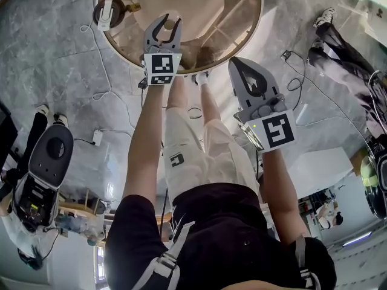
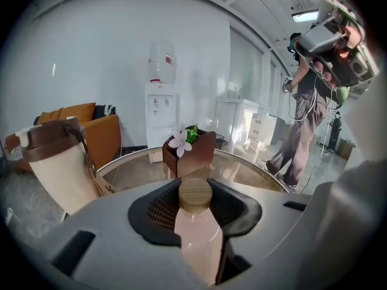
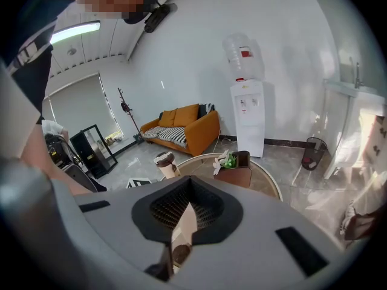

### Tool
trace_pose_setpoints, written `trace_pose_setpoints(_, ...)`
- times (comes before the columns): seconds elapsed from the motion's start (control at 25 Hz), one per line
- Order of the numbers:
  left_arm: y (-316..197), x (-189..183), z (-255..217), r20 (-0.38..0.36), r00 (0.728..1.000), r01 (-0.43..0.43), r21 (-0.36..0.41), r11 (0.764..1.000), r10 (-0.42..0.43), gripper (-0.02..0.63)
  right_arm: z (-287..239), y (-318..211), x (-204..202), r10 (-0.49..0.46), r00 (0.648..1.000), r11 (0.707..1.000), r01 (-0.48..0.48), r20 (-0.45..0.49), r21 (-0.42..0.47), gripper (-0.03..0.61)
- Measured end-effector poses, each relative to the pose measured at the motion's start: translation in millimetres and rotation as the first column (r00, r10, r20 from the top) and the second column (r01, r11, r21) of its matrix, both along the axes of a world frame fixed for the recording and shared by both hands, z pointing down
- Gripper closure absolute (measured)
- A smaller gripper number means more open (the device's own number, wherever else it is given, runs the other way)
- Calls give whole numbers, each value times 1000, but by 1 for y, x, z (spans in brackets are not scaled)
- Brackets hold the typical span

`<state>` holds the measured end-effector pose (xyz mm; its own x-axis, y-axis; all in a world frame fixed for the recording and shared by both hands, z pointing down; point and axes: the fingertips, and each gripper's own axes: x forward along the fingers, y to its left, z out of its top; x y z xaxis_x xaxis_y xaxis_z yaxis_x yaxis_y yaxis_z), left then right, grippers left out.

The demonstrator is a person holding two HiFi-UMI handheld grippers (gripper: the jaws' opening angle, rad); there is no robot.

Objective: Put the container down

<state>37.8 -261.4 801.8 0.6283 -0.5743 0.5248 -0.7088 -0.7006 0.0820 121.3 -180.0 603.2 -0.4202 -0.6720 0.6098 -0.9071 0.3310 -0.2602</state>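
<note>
Two grippers near round glass table [image 1: 237, 17]. Left gripper [image 1: 166, 28] clamped on pink wood-capped bottle [image 2: 196, 237], above tabletop. Right gripper [image 1: 240, 71]: jaws together, nothing between.

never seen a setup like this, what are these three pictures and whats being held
No robot: a person holds a two-jaw gripper in each hand. The head view looks down from a camera on their head; the other two ride on the grippers, looking along the jaws. The left gripper is shut on a pink bottle with a wooden cap; the right gripper is shut, empty. On the round glass table stands a brown box with a white flower.
</note>
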Motion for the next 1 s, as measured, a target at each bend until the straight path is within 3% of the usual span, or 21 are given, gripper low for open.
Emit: trace_pose_setpoints(1.0,0,4,26,30,1000,9,-19,1000,-8,474,7,15,7,20,1000,999,-20,5,-27,575)
